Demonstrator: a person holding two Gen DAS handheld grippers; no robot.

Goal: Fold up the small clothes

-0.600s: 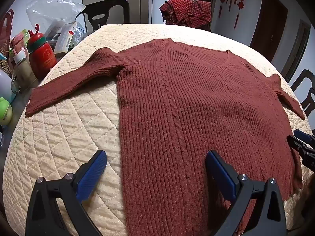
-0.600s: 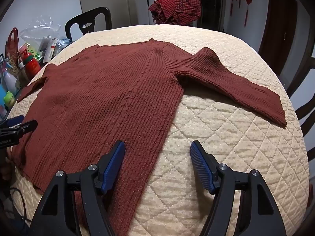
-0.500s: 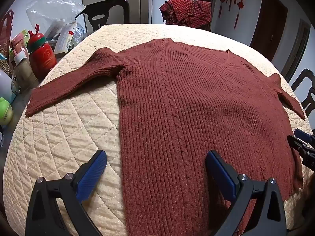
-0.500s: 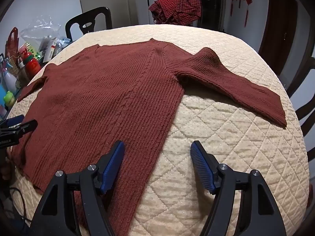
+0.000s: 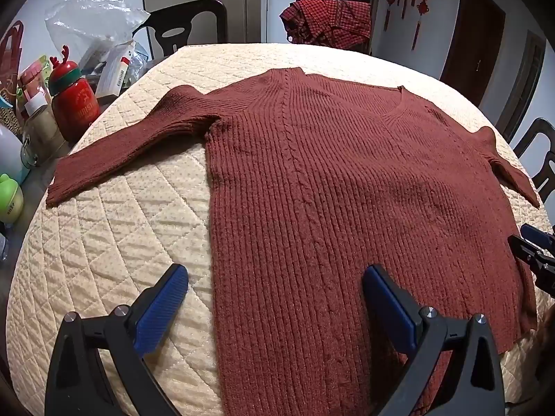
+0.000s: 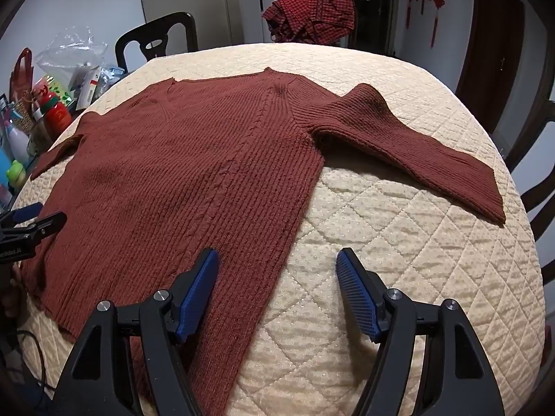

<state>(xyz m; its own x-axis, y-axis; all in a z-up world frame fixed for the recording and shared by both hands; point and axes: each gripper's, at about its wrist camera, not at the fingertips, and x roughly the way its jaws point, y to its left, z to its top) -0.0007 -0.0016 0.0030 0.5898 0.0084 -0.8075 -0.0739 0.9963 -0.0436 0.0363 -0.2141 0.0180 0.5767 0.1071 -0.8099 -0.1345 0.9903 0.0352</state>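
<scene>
A rust-red ribbed knit sweater (image 5: pixel 329 180) (image 6: pixel 194 173) lies flat on the cream quilted table (image 5: pixel 104 242) (image 6: pixel 399 242), both sleeves spread outwards. My left gripper (image 5: pixel 275 277) hovers open above the sweater's left side edge near the hem, with one blue pad over the quilt and the other over the knit. Over the right side edge near the hem my right gripper (image 6: pixel 277 260) is open in the same way, nothing pinched. The left sleeve (image 5: pixel 128 145) reaches towards the table's left edge. Towards the right edge lies the right sleeve (image 6: pixel 416 152).
A red checked garment (image 5: pixel 326 24) hangs on a chair at the far side. Bottles, a red reindeer flask (image 5: pixel 71 100), boxes and a plastic bag (image 5: pixel 90 24) crowd the left edge. Dark chairs (image 5: pixel 187 24) stand around the table.
</scene>
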